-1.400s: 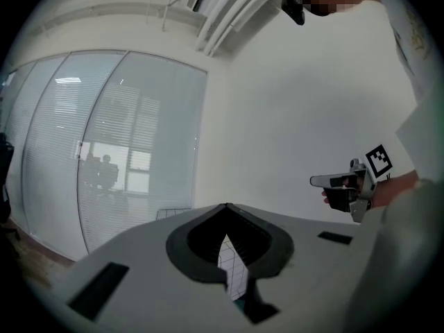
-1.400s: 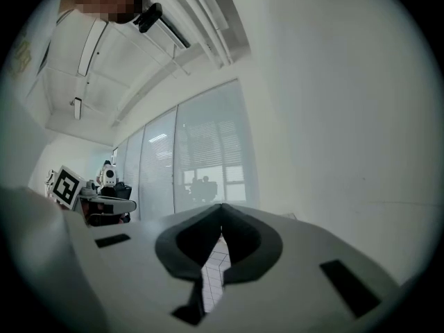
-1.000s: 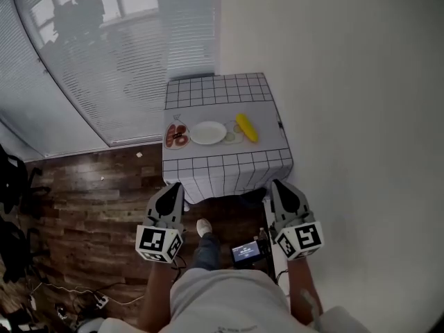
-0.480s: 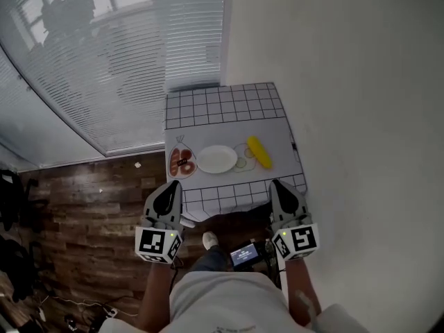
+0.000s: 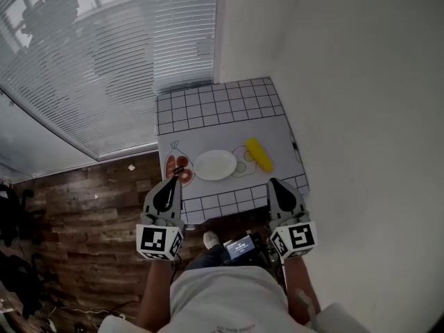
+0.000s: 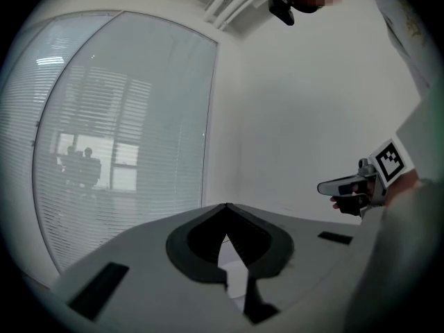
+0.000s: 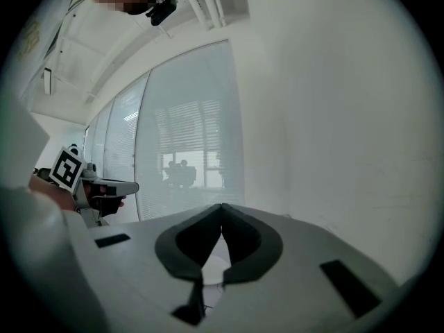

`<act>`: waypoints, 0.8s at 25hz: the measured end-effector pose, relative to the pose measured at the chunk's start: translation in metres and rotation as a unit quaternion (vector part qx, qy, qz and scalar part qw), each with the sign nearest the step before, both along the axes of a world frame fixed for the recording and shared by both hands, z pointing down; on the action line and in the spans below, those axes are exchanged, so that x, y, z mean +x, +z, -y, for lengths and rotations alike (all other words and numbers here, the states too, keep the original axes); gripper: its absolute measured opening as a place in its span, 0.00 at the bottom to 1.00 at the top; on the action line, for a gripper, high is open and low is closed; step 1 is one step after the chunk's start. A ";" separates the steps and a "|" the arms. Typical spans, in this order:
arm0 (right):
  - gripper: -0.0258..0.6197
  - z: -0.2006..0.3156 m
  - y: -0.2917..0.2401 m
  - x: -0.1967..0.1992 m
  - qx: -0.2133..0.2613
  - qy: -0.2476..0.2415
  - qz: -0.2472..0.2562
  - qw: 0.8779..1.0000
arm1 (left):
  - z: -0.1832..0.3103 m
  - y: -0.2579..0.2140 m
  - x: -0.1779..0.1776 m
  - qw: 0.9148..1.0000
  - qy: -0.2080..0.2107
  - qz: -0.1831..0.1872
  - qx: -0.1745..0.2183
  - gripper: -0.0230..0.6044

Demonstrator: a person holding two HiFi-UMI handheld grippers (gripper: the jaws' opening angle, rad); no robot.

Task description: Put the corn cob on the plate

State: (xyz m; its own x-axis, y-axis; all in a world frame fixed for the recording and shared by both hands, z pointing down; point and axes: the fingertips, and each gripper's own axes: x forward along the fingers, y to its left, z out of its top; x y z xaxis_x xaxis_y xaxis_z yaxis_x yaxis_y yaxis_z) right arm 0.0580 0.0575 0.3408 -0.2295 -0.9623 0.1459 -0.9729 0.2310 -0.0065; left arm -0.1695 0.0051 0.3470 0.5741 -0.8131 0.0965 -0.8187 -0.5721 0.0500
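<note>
Seen from above, a person stands at the near edge of a small desk draped in white cloth with a dark grid (image 5: 215, 106), holding grey tongs in each hand. At lower left of centre, the left tongs (image 5: 169, 186) are pressed together and pinch nothing. At lower right of centre, the right tongs (image 5: 275, 186) are likewise pressed together and empty. Both point towards the desk, short of its things.

The step in hand looks like the reach for the corn. The yellow corn cob (image 5: 259, 155) lies on the desk at the right end of the row, not on the plate, and the right tongs are the nearer pair. To do this well, they would need to spread before coming down. They should then close across the middle of the cob's narrow width and carry it left over the pale green slices (image 5: 241, 166) to the round white plate (image 5: 214, 165).

Along the desk, from left to right, lie a clear bag of red food (image 5: 177, 166), the plate, the slices just beside it, and the cob. Grey slatted blinds (image 5: 90, 68) fill the upper left. Dark wood plank floor (image 5: 83, 207) runs along the left. A plain white wall (image 5: 361, 116) fills the right.
</note>
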 end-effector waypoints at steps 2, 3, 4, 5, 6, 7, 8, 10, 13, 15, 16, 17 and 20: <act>0.05 0.004 0.001 0.002 0.000 0.002 0.001 1.000 | 0.005 -0.001 0.002 1.000 0.003 -0.001 0.004 0.05; 0.05 0.007 0.001 0.002 0.001 0.002 0.002 1.000 | 0.007 -0.002 0.003 1.000 0.003 0.000 0.007 0.05; 0.05 0.009 0.000 0.001 0.000 0.003 0.002 1.000 | 0.009 -0.002 0.004 1.000 0.004 0.001 0.009 0.05; 0.05 0.011 0.000 0.000 -0.001 0.003 0.002 1.000 | 0.010 -0.001 0.004 1.000 0.006 0.002 0.009 0.05; 0.05 0.012 0.000 -0.002 -0.003 0.002 0.003 1.000 | 0.010 -0.001 0.005 1.000 0.008 0.001 0.008 0.05; 0.05 0.013 0.001 -0.003 -0.005 0.002 0.002 1.000 | 0.010 0.000 0.006 1.000 0.010 0.000 0.006 0.05; 0.05 0.014 0.002 -0.005 -0.006 0.001 -0.001 1.000 | 0.010 0.000 0.006 1.000 0.012 -0.001 0.005 0.05; 0.05 0.018 0.003 -0.008 -0.007 -0.001 -0.010 1.000 | 0.012 0.001 0.007 1.000 0.014 -0.001 0.003 0.05; 0.05 0.023 0.006 -0.010 -0.007 -0.006 -0.013 1.000 | 0.017 0.003 0.008 1.000 0.015 -0.002 0.002 0.05; 0.05 0.026 0.005 -0.010 -0.009 -0.008 -0.016 1.000 | 0.021 0.004 0.008 1.000 0.014 0.000 0.002 0.05; 0.05 0.027 0.006 -0.010 -0.010 -0.009 -0.015 1.000 | 0.023 0.004 0.009 1.000 0.014 0.001 0.001 0.05; 0.05 0.027 0.007 -0.008 -0.011 -0.008 -0.013 1.000 | 0.025 0.004 0.010 1.000 0.014 0.002 0.001 0.05; 0.05 0.031 0.012 0.000 -0.015 0.000 -0.014 1.000 | 0.032 0.004 0.017 1.000 0.020 0.007 0.000 0.05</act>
State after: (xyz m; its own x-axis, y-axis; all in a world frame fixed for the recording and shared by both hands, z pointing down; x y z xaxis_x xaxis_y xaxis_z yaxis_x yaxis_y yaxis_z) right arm 0.0580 0.0260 0.3523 -0.2246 -0.9573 0.1818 -0.9728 0.2310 0.0146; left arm -0.1526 -0.0265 0.3511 0.6045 -0.7896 0.1050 -0.7959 -0.6042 0.0386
